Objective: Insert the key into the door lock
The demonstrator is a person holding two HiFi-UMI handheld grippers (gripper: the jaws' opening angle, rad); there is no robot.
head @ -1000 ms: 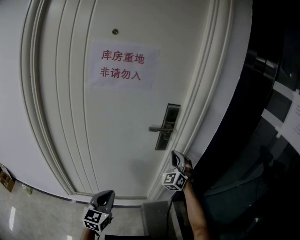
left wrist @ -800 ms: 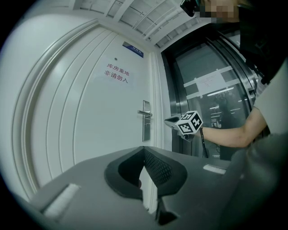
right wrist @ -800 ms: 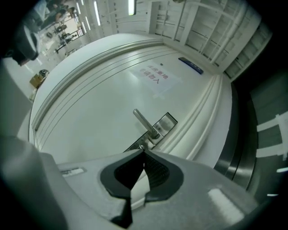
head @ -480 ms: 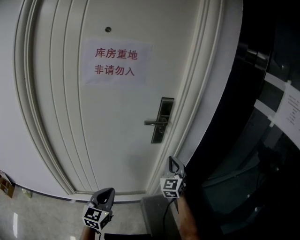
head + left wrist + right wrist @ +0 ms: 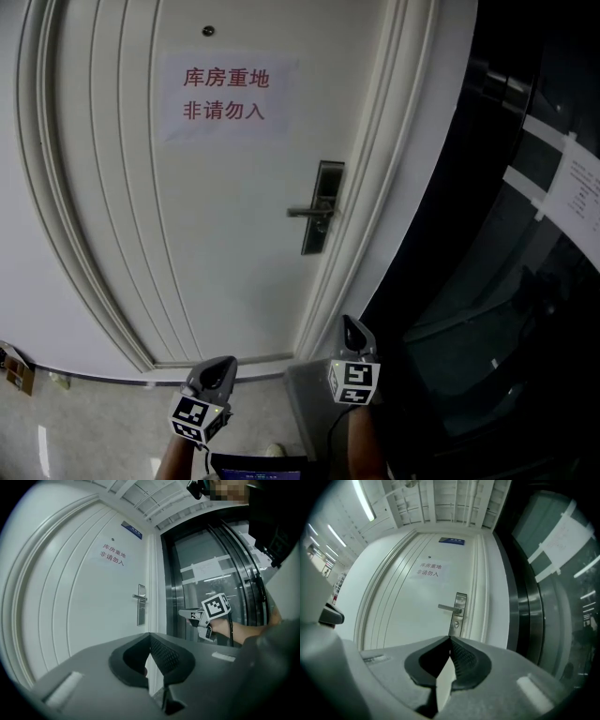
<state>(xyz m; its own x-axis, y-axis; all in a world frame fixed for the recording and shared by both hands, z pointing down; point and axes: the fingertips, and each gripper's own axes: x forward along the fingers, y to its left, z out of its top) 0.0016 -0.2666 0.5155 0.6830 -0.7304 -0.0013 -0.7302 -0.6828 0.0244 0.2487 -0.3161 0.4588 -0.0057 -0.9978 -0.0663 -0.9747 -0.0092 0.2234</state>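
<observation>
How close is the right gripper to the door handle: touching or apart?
Apart. The head view shows the right gripper low down, well below the door handle, with bare door between them.

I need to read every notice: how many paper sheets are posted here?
2: a red-lettered sheet on the white door; a taped sheet on the dark glass at right. Others may lie outside the view.

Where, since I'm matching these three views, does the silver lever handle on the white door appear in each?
Head view: the silver lever handle is right of centre, a little above mid-height.
Left gripper view: the handle is small, just left of centre.
Right gripper view: the handle is about at centre.
Shared landmark: the white paper notice with red characters, up-left of the handle throughout.
</observation>
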